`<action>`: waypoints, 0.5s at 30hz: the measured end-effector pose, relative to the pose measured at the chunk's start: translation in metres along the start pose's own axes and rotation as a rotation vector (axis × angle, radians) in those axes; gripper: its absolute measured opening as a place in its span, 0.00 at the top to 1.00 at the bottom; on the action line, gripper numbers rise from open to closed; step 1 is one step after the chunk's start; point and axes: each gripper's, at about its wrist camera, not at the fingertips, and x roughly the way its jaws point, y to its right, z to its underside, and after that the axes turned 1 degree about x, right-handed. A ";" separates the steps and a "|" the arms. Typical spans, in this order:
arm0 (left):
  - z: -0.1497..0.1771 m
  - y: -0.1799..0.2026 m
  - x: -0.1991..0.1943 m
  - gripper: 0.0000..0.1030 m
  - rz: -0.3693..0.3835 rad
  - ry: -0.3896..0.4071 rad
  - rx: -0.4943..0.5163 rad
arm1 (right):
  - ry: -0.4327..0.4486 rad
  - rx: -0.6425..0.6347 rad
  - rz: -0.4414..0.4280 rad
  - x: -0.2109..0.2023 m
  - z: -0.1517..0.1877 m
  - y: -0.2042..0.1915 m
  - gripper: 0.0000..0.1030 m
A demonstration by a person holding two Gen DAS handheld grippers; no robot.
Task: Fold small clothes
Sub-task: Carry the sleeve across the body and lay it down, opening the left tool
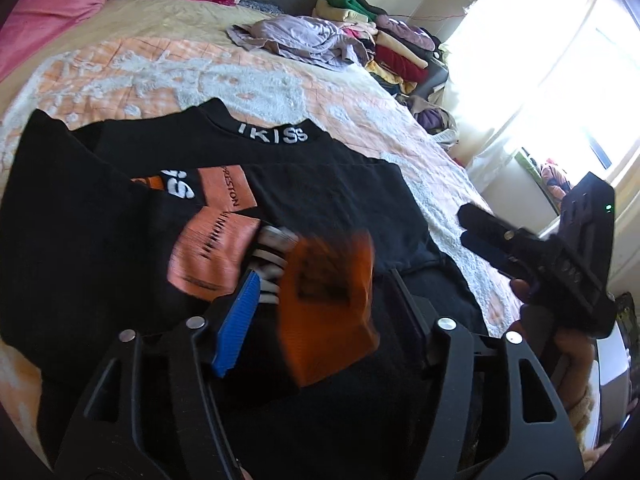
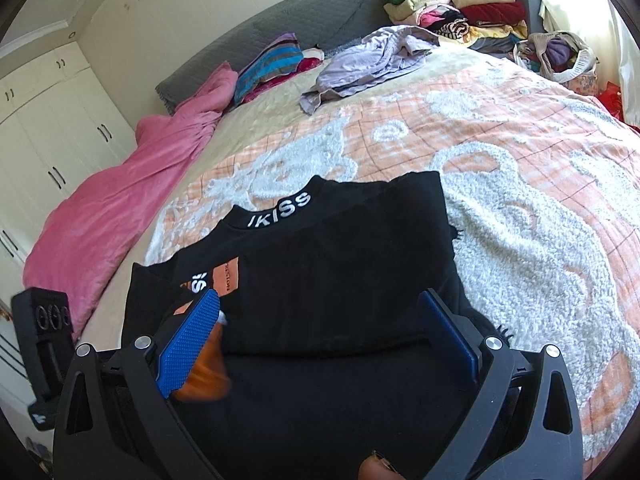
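Fingers [image 1: 236, 320] apart; black shirt [image 2: 340, 280] flat, collar toward headboard [image 2: 280, 28].

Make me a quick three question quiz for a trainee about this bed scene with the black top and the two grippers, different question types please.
1. True or false: the black top lies on the pink blanket.
2. Multiple choice: the white lettering on the top's collar reads A) IKISS B) NIKE C) PUMA.
3. Short answer: in the right wrist view, are the right gripper fingers apart or together?

Key
1. False. It lies on the orange and white bedspread; the pink blanket is off to the side.
2. A.
3. Apart, with the black fabric showing between the blue pads.
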 end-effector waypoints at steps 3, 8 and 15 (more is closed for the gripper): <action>-0.006 -0.008 -0.014 0.35 0.000 0.033 -0.023 | -0.017 -0.004 0.001 0.006 0.003 -0.003 0.04; -0.017 -0.026 -0.038 0.15 -0.111 0.089 -0.049 | -0.075 -0.052 -0.025 0.021 0.016 -0.018 0.05; -0.026 -0.056 -0.064 0.09 -0.217 0.145 -0.114 | -0.212 -0.128 -0.094 0.058 0.050 -0.061 0.30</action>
